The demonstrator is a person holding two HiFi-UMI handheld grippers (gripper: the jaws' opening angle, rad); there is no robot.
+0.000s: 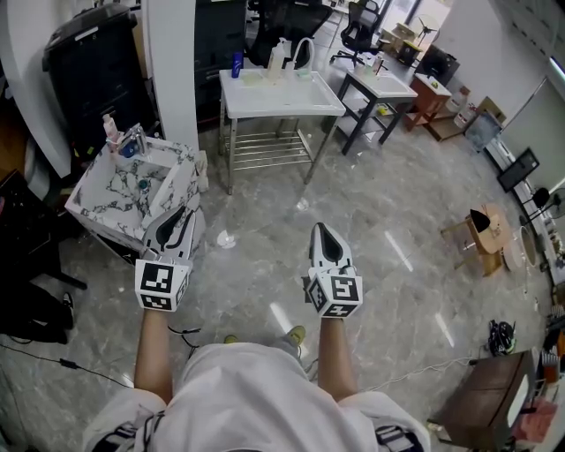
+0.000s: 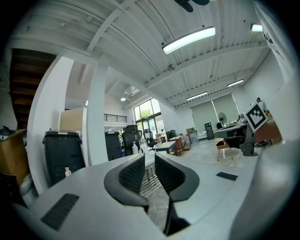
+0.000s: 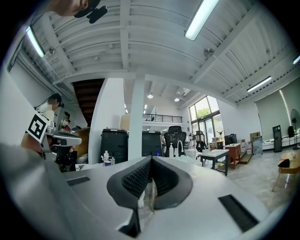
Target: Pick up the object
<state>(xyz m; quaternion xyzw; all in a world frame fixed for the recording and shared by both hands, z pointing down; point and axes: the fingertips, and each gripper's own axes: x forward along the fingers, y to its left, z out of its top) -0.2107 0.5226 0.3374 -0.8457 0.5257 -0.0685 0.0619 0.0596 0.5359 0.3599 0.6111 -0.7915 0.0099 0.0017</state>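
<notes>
No single object stands out as the one to pick up. My left gripper [image 1: 181, 214] [image 2: 149, 159] hangs beside the marble-patterned sink stand [image 1: 95, 192], its jaws a narrow gap apart with nothing between them. My right gripper [image 1: 320, 228] [image 3: 151, 160] is held over the bare floor, pads touching at the tips and empty. A small crumpled white scrap [image 1: 226, 238] lies on the floor between the two grippers. Farther off stands a white table [image 1: 287, 99] with a blue bottle [image 1: 237, 64] and a white bottle [image 1: 277, 55] on it.
Small bottles [image 1: 113, 131] stand on the sink stand's back corner. A black bin [image 1: 88, 53] and a white pillar [image 1: 172, 62] are behind it. A wooden stool [image 1: 481, 231] is at the right, desks and an office chair [image 1: 360, 25] beyond. Cables trail on the floor at left.
</notes>
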